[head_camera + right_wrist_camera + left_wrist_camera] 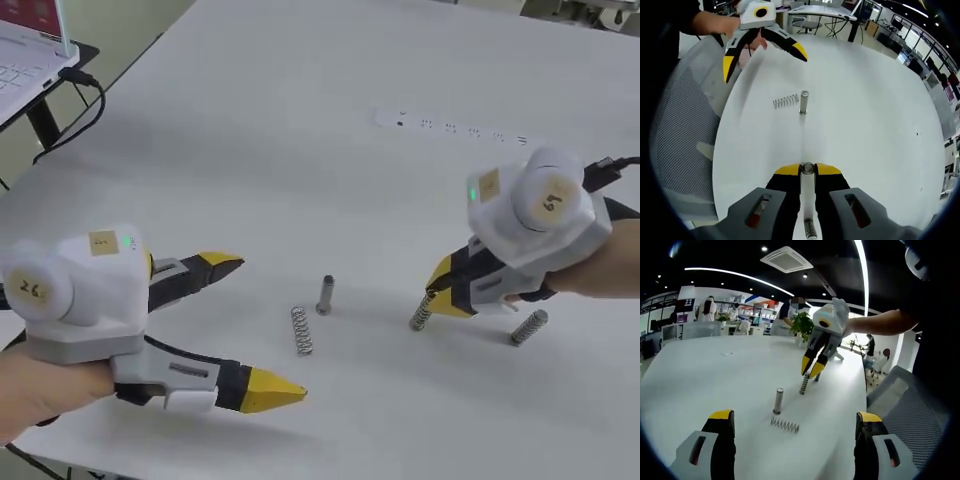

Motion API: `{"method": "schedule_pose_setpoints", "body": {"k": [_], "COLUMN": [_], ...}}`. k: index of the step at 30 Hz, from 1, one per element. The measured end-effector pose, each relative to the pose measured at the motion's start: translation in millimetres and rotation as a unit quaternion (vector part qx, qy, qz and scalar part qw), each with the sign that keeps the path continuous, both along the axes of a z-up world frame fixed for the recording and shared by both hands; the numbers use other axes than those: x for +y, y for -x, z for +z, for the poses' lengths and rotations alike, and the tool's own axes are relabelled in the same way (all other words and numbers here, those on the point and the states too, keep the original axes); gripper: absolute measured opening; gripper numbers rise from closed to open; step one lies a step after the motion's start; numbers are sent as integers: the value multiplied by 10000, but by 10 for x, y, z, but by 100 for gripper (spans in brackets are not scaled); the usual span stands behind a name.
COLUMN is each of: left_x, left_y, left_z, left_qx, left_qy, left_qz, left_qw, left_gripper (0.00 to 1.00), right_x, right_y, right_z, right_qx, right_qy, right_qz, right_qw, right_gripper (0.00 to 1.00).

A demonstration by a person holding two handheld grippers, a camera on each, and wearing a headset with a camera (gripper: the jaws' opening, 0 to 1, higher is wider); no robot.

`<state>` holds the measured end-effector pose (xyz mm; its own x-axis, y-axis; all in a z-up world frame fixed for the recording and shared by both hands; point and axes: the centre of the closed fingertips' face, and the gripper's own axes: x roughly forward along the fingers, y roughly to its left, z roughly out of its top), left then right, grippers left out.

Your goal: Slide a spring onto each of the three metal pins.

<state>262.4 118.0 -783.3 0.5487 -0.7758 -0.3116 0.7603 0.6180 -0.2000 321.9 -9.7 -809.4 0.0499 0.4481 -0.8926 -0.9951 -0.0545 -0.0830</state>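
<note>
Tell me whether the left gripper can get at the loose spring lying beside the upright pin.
Probably yes. The left gripper is open wide, and the spring lies on bare table ahead of its jaws, with nothing between; the upright pin stands beyond it.

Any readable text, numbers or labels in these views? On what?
"26": round sticker on the left gripper.
"6" plus a second digit I cannot make out: round sticker on the right gripper.
Square yellow stickers on both grippers: too small to read.
Markings on the power strip: too small to read.
Laptop screen: blurred, unreadable.
</note>
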Motion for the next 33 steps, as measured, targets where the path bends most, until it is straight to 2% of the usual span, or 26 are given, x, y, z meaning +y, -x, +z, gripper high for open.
{"method": "schedule_pose_setpoints", "body": {"k": [6, 8, 17, 33], "left_x": [0, -2, -18, -1], "left_y": [2, -2, 4, 8], "left_z": [-12, -6, -4, 15], "left_qx": [24, 11, 25, 24], "left_qy": [5, 6, 18, 10], "left_qz": [-1, 3, -12, 17], "left_qw": [10000, 10000, 10000, 10000], "left_gripper": [98, 98, 98, 98], "right_x": [1, 30, 41, 27], "right_y": [-5, -6, -5, 3], "right_z": [-74, -64, -61, -57], "right_qx": [2, 12, 55, 81], "right_qy": [8, -74, -61, 26], "right_qz": [-36, -81, -191, -122], "right_qw": [10000, 9999, 9998, 9999], "right_gripper": [7, 7, 8, 10]}}
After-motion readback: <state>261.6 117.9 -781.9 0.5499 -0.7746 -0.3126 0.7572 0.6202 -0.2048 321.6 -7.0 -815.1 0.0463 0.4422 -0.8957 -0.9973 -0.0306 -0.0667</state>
